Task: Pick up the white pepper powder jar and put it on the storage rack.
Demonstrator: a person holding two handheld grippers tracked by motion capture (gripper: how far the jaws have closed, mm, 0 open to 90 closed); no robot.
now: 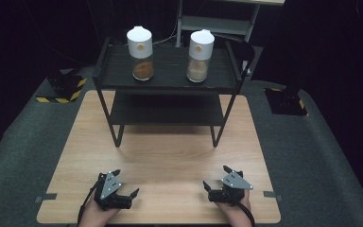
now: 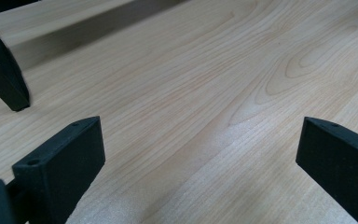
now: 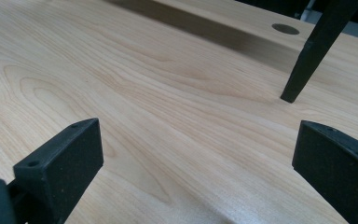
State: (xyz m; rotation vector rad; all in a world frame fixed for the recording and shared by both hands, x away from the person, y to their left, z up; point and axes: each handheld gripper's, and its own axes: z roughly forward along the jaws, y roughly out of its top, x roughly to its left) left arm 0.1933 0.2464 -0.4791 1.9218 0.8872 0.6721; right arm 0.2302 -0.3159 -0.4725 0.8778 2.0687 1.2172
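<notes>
Left tongs: left gripper (image 1: 125, 184) rests low on the wooden table (image 1: 170, 156) at about 7 o'clock, jaws spread wide, nothing between them.
Right tongs: right gripper (image 1: 216, 177) rests at about 5 o'clock, jaws also spread wide and holding nothing.
Nearest things: two spice jars stand on the top shelf of the black rack (image 1: 168, 78) at 12 o'clock, well apart from both grippers.
Left jar: jar with brown powder (image 1: 141, 47) has a white cap, stands upright, and is about a third full of reddish-brown powder.
Right jar: jar with pale powder (image 1: 200, 49) has a white cap too, stands upright, and holds light tan powder, about a third full.
Lower shelf: looks bare.
Step in hand: likely a reach up to a jar, not yet begun.
How to do it well: lift the gripper above the shelf rim first, come at the jar from the front, close on the clear glass part under the cap, and keep the jar upright.
Watch out: the rack's side rails sit close to each jar.
</notes>
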